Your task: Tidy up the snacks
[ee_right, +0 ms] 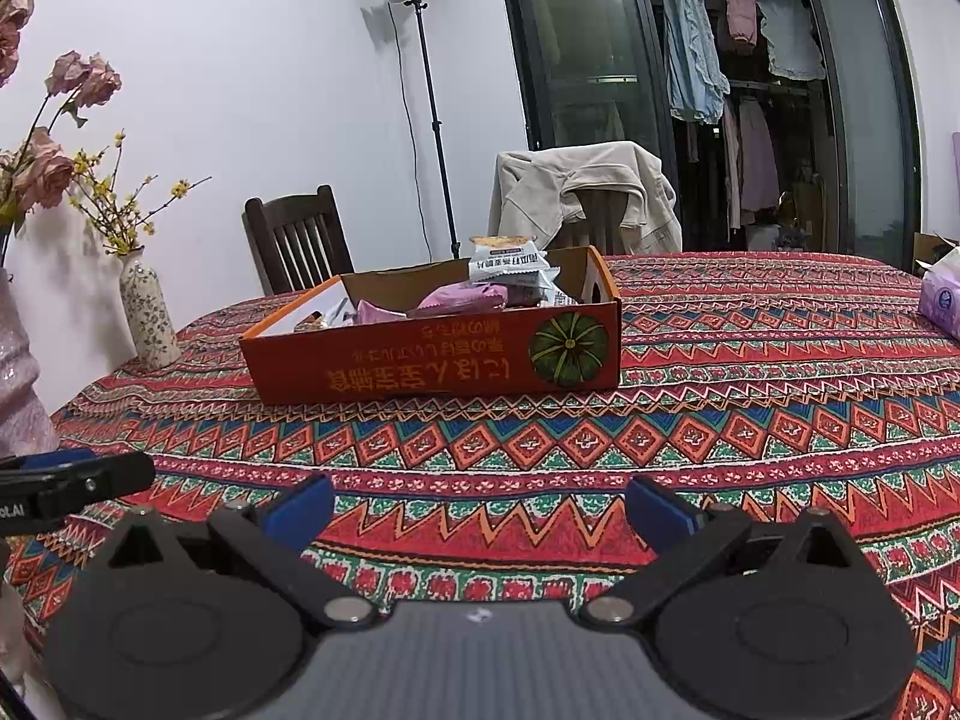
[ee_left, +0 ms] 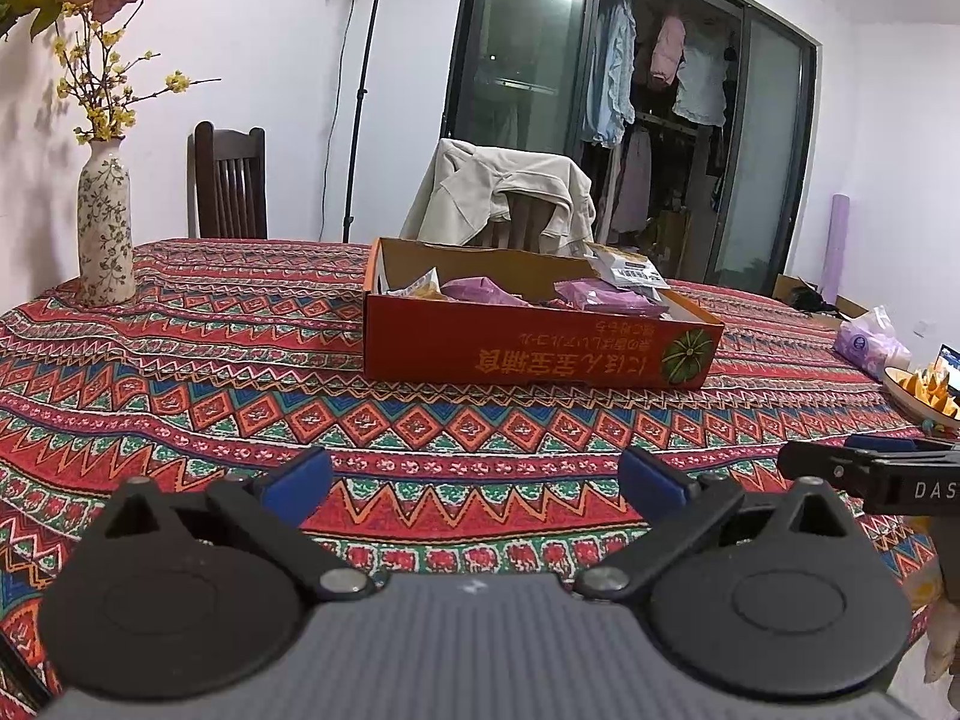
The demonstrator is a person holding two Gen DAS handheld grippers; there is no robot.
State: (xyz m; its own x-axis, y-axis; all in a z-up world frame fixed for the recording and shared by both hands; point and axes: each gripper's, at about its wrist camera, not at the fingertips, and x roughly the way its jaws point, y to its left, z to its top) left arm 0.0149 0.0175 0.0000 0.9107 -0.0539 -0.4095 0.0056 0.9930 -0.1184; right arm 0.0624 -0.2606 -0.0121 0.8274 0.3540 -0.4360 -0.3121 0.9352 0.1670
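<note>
Several snack packets (ee_left: 510, 291), purple ones and at least one white, lie in the orange cardboard box (ee_left: 528, 354) on the patterned tablecloth (ee_left: 240, 408), though how many lie lower down is hard to tell. Both the left gripper (ee_left: 474, 477) and the right gripper (ee_right: 480, 504) hover near the table edge, well short of the box, jaws spread wide and holding nothing. Far left stands a flowered vase (ee_left: 105, 228); a tissue pack (ee_left: 870, 345) lies at right.

Left hand-held gripper (ee_left: 474, 480), right hand-held gripper (ee_right: 480, 507), black linkages, blue pads, silver rivets, ribbed grey bodies
</note>
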